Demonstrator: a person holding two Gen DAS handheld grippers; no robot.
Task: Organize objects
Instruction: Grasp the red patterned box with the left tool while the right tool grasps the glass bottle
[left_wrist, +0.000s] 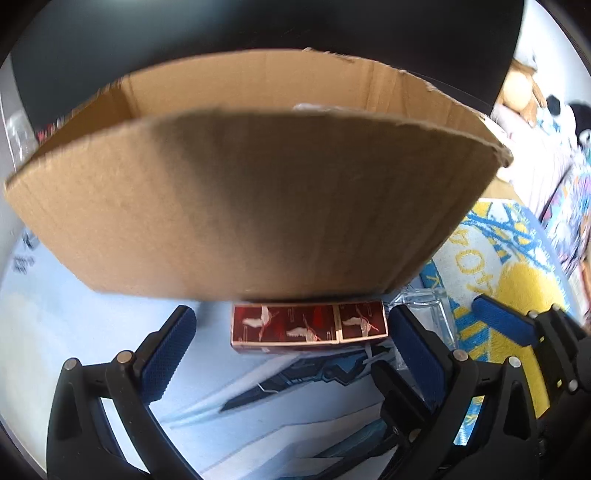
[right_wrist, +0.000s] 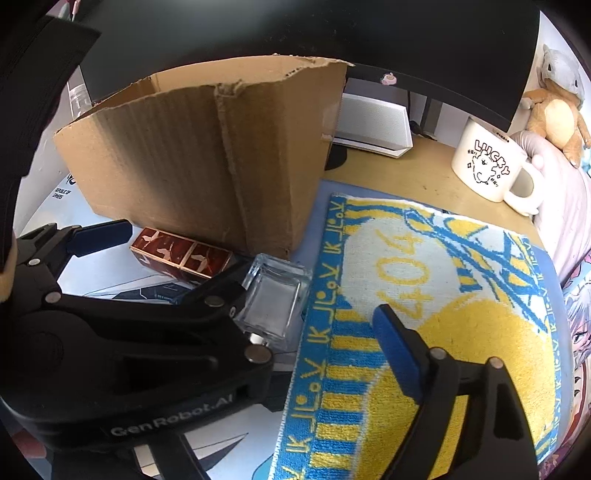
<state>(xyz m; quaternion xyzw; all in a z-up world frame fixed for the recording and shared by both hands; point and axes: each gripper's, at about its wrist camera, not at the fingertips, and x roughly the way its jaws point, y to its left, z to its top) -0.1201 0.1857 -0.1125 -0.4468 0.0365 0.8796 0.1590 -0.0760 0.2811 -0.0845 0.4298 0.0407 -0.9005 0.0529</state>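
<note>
A red box with white crane pictures (left_wrist: 309, 325) lies on the desk mat against the front wall of an open cardboard box (left_wrist: 251, 206). My left gripper (left_wrist: 291, 347) is open, its blue pads either side of the red box, a little short of it. A clear square glass container (right_wrist: 271, 301) sits right of the red box (right_wrist: 181, 254), beside the cardboard box (right_wrist: 207, 155). My right gripper (right_wrist: 317, 314) is open above the glass container and the towel edge; only its right finger (right_wrist: 397, 354) shows, as the left gripper (right_wrist: 177, 258) covers the other.
A yellow and blue towel (right_wrist: 424, 295) lies on the right of the mat. A white "Lucky" mug (right_wrist: 487, 162) stands behind it, with a plush toy (right_wrist: 554, 118) further back. A dark monitor (right_wrist: 332, 33) and a white device (right_wrist: 373, 125) stand behind the cardboard box.
</note>
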